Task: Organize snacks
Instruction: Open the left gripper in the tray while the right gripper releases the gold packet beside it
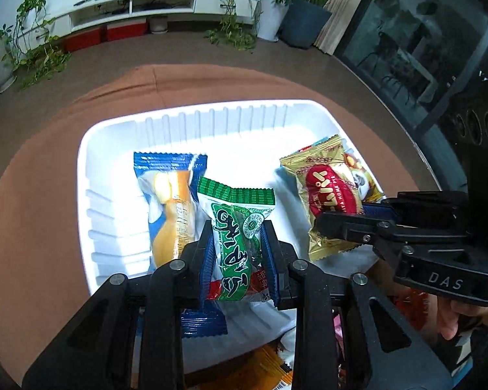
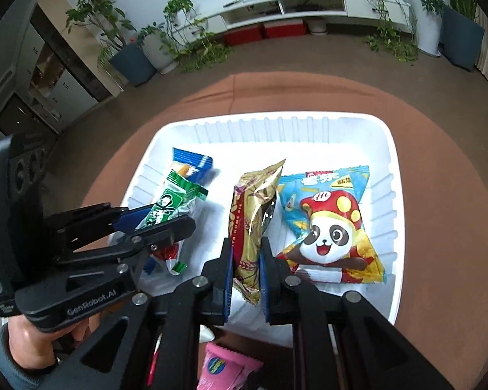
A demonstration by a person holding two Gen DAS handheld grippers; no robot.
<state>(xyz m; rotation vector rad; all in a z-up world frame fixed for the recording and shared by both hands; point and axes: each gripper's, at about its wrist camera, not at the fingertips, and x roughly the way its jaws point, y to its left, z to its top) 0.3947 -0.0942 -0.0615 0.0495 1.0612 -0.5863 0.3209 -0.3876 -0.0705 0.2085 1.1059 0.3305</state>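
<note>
- White plastic tray [image 1: 114, 149] with ribbed walls sits on a round surface covered in a terracotta cloth [image 1: 42, 169]; the same tray [image 2: 387, 149] fills the middle of the right wrist view.
- Left gripper [image 1: 239, 253] has its jaws closed narrow on the green snack packet [image 1: 236, 243], pinching it at mid-length over the tray; seen from the right wrist view, the left gripper [image 2: 166, 219] and the green snack packet [image 2: 166, 208] sit at about 9 o'clock.
- Blue-and-orange snack packet [image 1: 167, 201] lies on the tray floor just beside the green one, at its 9 o'clock; it shows as a blue-and-orange snack packet [image 2: 192, 162] behind the green one.
- Right gripper [image 2: 246, 279] has its jaws clamped on the gold snack packet [image 2: 255, 221], which stands on edge in the tray; in the left wrist view the right gripper [image 1: 345, 221] enters from 3 o'clock, holding the gold snack packet [image 1: 332, 195].
- Panda snack packet [image 2: 328, 227] lies flat in the tray, touching the gold one at its 3 o'clock.
- Pink packet [image 2: 227, 362] lies outside the tray at 6 o'clock.
- Orange packet [image 1: 260, 370] lies outside the tray's near rim, at 6 o'clock in the left wrist view.
</note>
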